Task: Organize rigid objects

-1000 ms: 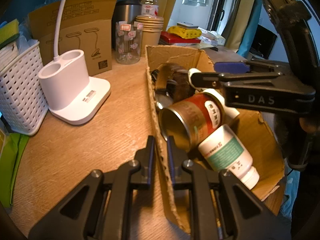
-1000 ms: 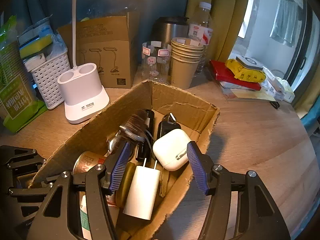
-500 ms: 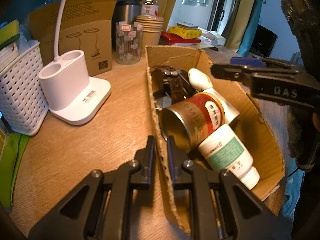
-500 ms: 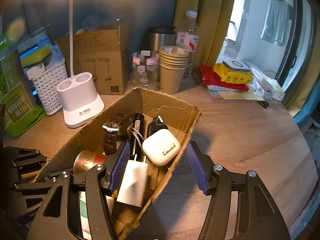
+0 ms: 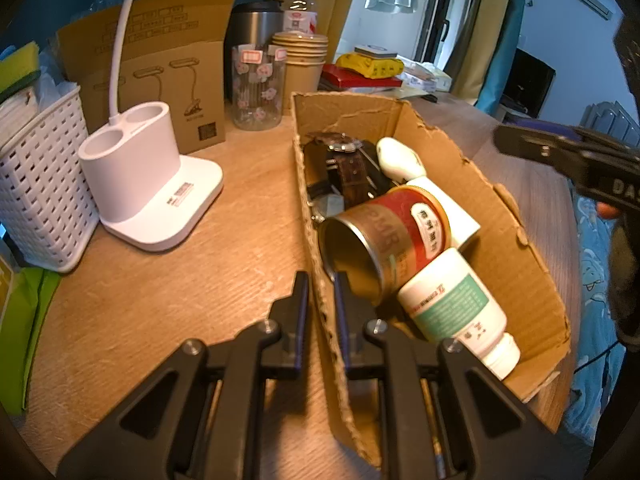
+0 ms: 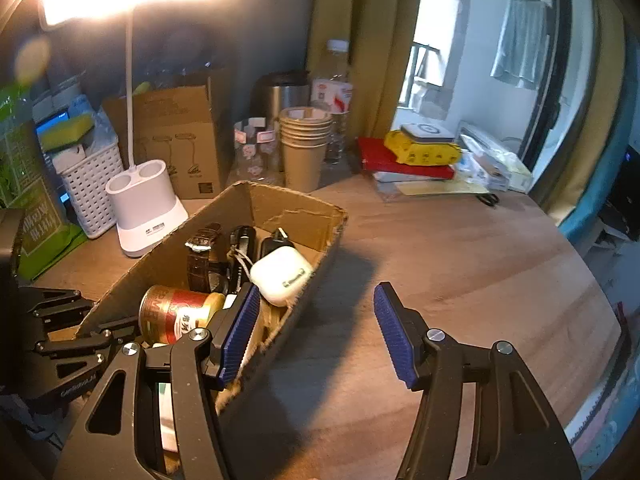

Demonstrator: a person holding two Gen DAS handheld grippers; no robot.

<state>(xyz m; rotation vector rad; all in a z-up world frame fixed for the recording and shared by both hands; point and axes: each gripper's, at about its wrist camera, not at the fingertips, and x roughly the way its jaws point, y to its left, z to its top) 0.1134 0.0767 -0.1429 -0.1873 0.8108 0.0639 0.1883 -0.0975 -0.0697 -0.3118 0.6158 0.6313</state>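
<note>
The left tool (image 5: 320, 292) is clenched on the near wall of the cardboard box (image 5: 516, 236), which is light, thin and bends, so it is best pinched by the rim. The right tool (image 6: 314, 332) hangs released and empty above the surface (image 6: 460, 280). Inside the box lie a smooth pill bottle (image 5: 452, 300), a tin (image 5: 384, 236), then a watch (image 5: 348, 160).

Left gripper (image 5: 321, 300) sits low in the centre of its own view, jaws nearly together, pinching a cardboard wall between the pads. Right gripper (image 6: 316, 332) fills the bottom of its view, blue pads wide apart, nothing between them, angled downward.
</note>
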